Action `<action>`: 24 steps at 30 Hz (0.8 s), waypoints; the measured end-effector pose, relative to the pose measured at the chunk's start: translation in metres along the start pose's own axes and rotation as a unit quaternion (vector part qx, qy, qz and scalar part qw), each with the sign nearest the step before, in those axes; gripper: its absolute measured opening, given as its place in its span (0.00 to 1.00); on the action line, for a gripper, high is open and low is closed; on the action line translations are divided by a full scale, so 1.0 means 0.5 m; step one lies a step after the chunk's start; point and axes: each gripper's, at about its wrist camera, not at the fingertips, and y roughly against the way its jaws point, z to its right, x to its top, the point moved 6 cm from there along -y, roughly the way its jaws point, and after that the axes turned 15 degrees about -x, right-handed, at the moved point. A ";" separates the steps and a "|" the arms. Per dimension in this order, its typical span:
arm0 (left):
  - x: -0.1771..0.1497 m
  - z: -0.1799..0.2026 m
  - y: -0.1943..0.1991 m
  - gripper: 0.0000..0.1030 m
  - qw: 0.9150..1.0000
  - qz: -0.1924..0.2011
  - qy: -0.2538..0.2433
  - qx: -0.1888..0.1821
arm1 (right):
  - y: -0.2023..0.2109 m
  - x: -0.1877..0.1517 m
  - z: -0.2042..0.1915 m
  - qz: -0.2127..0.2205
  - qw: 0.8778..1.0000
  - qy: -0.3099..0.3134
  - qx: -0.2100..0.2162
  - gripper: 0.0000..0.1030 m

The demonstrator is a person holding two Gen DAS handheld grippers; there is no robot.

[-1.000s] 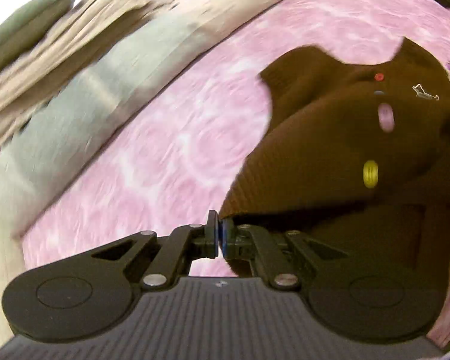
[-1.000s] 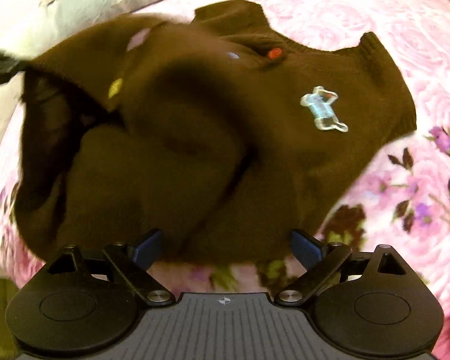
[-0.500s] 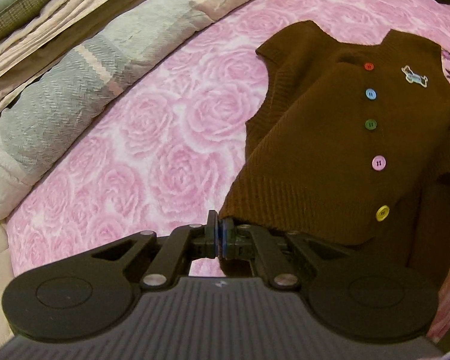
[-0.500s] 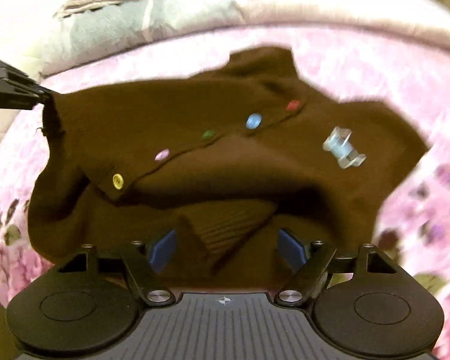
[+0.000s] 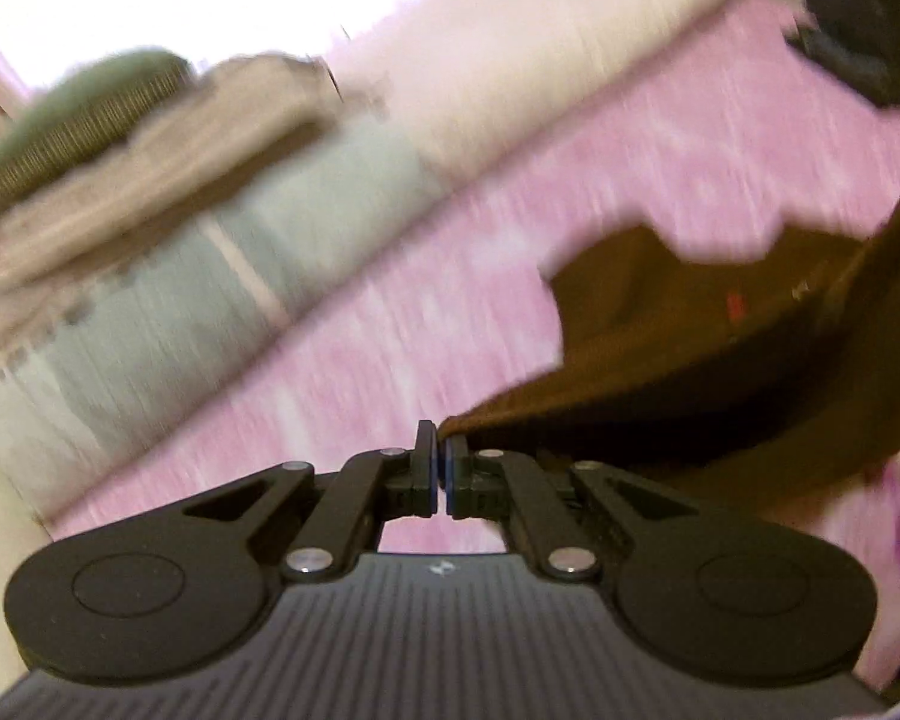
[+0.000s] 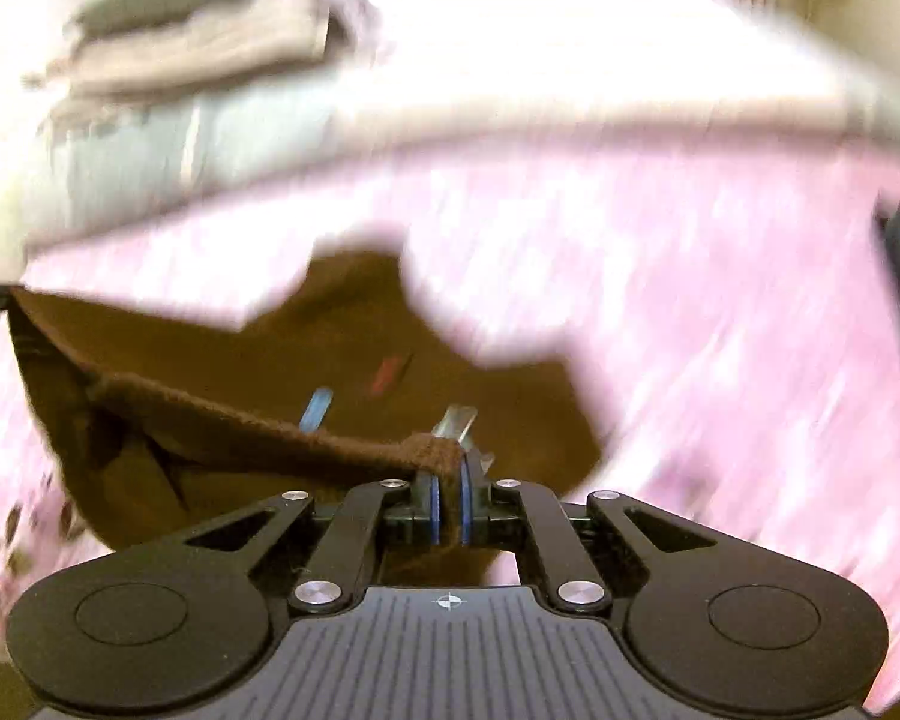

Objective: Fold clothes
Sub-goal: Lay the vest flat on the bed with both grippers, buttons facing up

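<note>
Both my feeds are smeared with motion blur, so detail is thin. Ahead of me the pink floral bedspread (image 5: 450, 312) covers the bed, and along its far edge I see a grey-green folded blanket (image 5: 222, 294) with a stack of beige and green linens (image 5: 150, 120) on top; a dark object (image 5: 858, 18) sits at the far right corner, too blurred to identify. Nothing lies between my grippers and the garment. The brown cardigan (image 6: 342, 360) is spread on the bedspread, its hem lifted off it. My left hand-held gripper (image 5: 441, 474) is closed down on one hem corner, and my right hand-held gripper (image 6: 447, 501) is clamped on the other, the ribbed hem edge stretched between them.
</note>
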 end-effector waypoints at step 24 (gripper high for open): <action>-0.333 0.394 0.125 0.03 0.989 -0.037 -0.042 -0.133 | 0.172 -0.296 0.057 0.052 0.995 -0.029 -0.080 0.05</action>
